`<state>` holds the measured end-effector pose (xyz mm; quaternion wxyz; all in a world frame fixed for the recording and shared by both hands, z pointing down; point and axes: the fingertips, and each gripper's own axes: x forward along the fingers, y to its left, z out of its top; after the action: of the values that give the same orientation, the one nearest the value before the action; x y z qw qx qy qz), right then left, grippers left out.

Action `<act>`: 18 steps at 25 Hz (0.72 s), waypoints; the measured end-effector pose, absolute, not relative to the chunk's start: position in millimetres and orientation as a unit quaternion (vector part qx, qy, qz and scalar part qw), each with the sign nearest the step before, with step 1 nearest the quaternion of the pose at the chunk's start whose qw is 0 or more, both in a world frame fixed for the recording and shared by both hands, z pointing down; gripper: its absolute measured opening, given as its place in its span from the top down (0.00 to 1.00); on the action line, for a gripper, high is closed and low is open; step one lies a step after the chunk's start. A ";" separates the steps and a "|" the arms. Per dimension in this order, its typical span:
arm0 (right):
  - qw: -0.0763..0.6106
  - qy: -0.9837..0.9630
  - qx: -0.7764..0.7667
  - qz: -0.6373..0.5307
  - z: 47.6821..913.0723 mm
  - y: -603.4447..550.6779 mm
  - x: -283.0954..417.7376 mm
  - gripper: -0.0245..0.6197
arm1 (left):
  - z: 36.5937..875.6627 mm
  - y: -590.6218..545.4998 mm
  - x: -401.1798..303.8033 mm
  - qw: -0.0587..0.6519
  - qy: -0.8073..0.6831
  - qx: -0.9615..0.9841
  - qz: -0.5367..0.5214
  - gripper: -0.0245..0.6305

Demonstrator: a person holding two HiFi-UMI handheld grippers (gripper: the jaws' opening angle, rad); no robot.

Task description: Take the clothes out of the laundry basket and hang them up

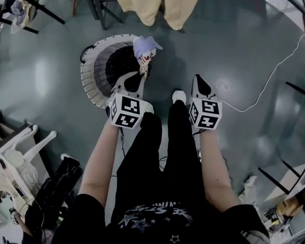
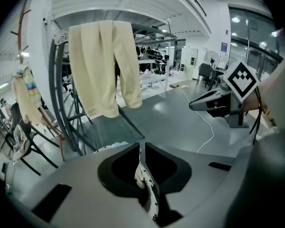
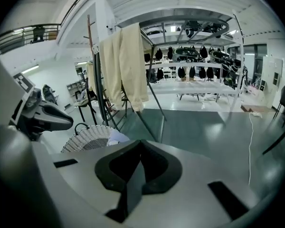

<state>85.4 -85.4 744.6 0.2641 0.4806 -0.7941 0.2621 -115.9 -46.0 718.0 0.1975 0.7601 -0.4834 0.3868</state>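
Observation:
The round white wicker laundry basket (image 1: 94, 70) stands on the floor ahead of my feet, with a lavender and white garment (image 1: 145, 49) on its far rim. My left gripper (image 1: 134, 80) hovers over the basket's near right rim with its jaws together. My right gripper (image 1: 200, 83) hangs to the right of the basket over bare floor, also shut and empty. A cream garment (image 1: 157, 1) hangs on the rack beyond. The left gripper view shows my shut jaws (image 2: 141, 146) with a white strip in the slit behind them. In the right gripper view the basket (image 3: 85, 137) lies left of my shut jaws (image 3: 141, 144).
A white cable (image 1: 264, 85) runs across the floor to the right. Black rack legs (image 1: 297, 90) stand at the right edge. A dark stand with a draped cloth (image 1: 23, 9) is at the top left, and clutter (image 1: 20, 177) at the lower left. The metal drying rack (image 2: 61, 103) carries the cream garment.

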 end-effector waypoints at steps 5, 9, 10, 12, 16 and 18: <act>0.259 -0.794 0.473 0.282 784.4 -88.4 108.9 0.94 | 776.5 -79.7 -81.1 0.163 -0.452 0.757 0.443 0.74; 0.254 -0.791 0.472 0.295 807.3 -88.4 130.4 0.94 | 819.4 -102.1 -50.5 0.139 -0.408 0.760 0.486 0.69; 0.253 -0.790 0.472 0.298 812.8 -87.9 135.6 0.94 | 829.6 -107.5 -44.8 0.129 -0.400 0.758 0.499 0.67; 0.248 -0.786 0.476 0.306 824.2 -85.0 146.9 0.94 | 850.4 -116.9 -35.5 0.105 -0.384 0.753 0.524 0.65; 0.243 -0.776 0.484 0.323 855.6 -81.1 165.9 0.94 | 896.0 -133.6 -30.8 0.053 -0.352 0.728 0.586 0.59; 0.245 -0.771 0.486 0.329 871.0 -80.0 173.8 0.94 | 915.9 -142.0 -36.9 0.024 -0.338 0.705 0.623 0.56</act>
<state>173.8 -80.0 871.0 0.2448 0.4863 -0.7714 0.3294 -36.9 -142.0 915.9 0.0239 0.7050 -0.3379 0.6230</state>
